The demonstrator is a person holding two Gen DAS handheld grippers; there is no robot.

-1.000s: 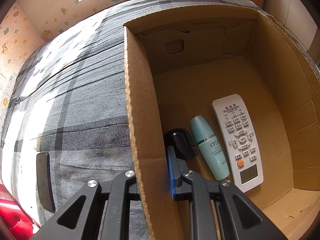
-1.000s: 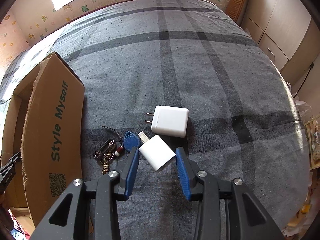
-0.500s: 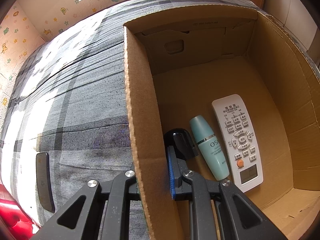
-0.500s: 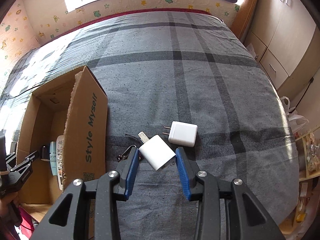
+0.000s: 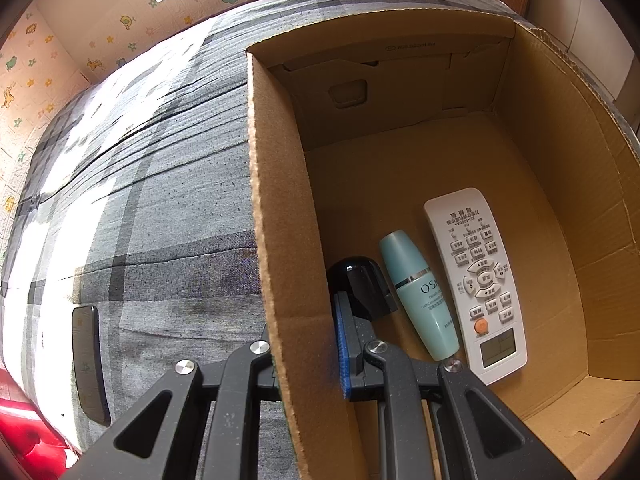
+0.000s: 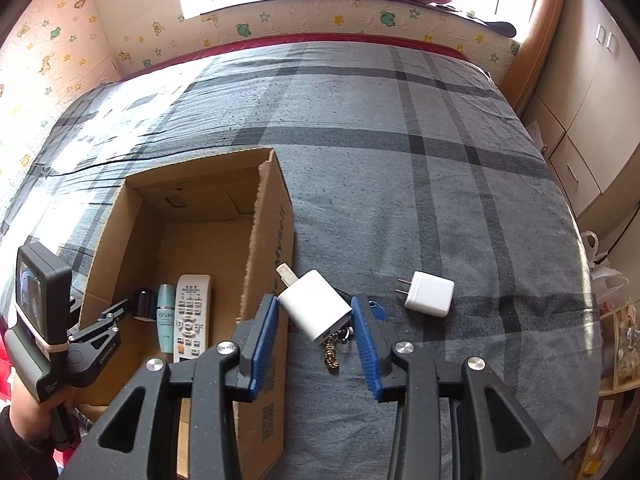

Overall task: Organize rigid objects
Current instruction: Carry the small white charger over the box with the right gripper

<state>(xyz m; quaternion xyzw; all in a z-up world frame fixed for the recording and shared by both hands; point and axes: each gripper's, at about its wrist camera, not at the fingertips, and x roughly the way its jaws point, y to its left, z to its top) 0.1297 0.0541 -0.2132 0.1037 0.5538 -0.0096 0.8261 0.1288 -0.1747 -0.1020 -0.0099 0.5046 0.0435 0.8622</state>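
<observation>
Between the blue pads of our right gripper we grip a white charger, its USB plug tilted up-left; beneath it a keyring is mostly hidden. A second charger lies to the right on the bed. Left of it stands the box, its print half hidden, reading "Myself". Our left gripper clamps the box wall, its outer finger hidden. Inside lie a remote, a bottle marked "OS", cut off, and a dark object we cannot identify.
</observation>
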